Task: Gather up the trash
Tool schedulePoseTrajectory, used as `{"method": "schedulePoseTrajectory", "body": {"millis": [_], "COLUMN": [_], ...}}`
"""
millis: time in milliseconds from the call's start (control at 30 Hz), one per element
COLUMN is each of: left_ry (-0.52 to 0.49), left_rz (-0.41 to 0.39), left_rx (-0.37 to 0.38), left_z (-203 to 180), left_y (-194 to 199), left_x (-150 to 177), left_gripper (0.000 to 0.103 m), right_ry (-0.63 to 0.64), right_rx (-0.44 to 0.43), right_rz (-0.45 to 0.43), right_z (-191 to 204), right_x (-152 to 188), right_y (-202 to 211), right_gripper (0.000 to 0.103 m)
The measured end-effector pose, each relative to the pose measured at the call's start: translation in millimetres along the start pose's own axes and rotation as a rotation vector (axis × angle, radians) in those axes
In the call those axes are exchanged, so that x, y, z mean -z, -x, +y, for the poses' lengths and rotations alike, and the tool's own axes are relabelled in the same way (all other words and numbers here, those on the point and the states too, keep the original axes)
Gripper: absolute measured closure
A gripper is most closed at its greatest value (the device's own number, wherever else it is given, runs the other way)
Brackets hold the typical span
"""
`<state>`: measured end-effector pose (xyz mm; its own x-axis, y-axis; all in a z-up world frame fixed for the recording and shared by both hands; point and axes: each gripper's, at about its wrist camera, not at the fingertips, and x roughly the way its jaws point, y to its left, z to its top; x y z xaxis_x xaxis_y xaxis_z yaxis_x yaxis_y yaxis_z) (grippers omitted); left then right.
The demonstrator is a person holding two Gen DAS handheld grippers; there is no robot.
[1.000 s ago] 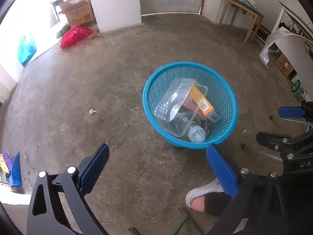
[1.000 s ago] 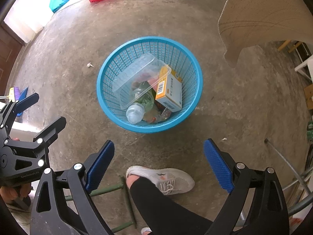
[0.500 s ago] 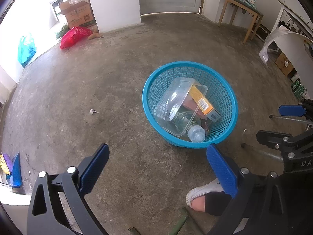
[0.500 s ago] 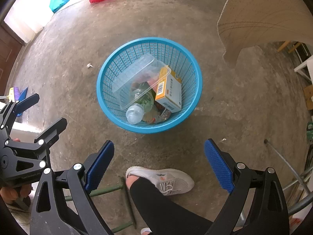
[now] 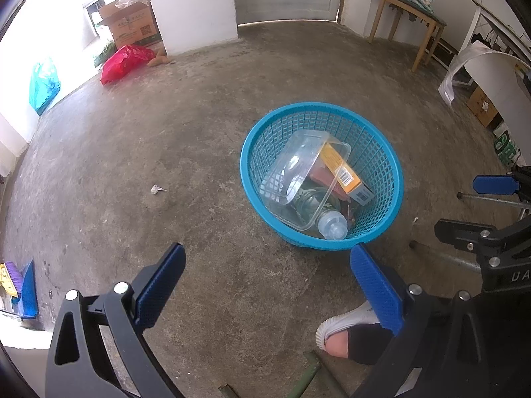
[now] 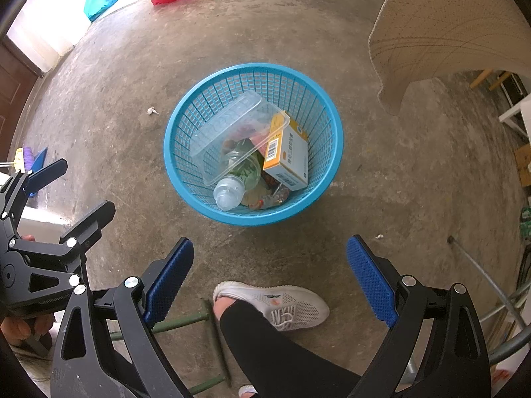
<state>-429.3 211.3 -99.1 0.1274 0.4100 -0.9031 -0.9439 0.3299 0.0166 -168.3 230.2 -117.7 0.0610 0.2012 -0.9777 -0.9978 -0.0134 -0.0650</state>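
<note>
While you hold both grippers above the concrete floor [image 6: 381, 172], your left gripper [image 5: 265, 278] spread wide and empty, your right gripper [image 6: 270, 267] likewise, round blue plastic mesh basket [image 6: 318, 112] mid-floor, holding a clear plastic tray [image 6: 229, 126], clear bottle [image 6: 237, 179], orange-and-white carton [image 6: 290, 159], small white scrap [image 6: 152, 110] left of it.

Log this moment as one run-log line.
left tongs: open, empty | right tongs: open, empty | blue basket: holds clear tray, bottle, orange box | white scrap: on floor, outside basket

Barcode on the orange box [image 6: 287, 161] in the basket, its print too small to read, QR code on a cardboard box [image 5: 132, 21], letters "DA" on the right gripper [image 5: 491, 214]
</note>
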Motion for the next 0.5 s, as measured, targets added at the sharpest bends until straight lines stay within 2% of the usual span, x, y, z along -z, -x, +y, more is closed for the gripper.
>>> {"method": "schedulePoseTrajectory", "body": {"millis": [500], "left_ry": [0.001], "left_rz": [0.002], "left_rx": [-0.012], "left_z": [0.4], "left_y": [-0.4], "left_x": [-0.7], "left_gripper": [0.005], "right_ry": [0.003], "right_rx": [0.007], "right_rz": [0.003], "right_z": [-0.1], "right_x": [1.2], "right_y": [0.9], "right_gripper": [0.013]}}
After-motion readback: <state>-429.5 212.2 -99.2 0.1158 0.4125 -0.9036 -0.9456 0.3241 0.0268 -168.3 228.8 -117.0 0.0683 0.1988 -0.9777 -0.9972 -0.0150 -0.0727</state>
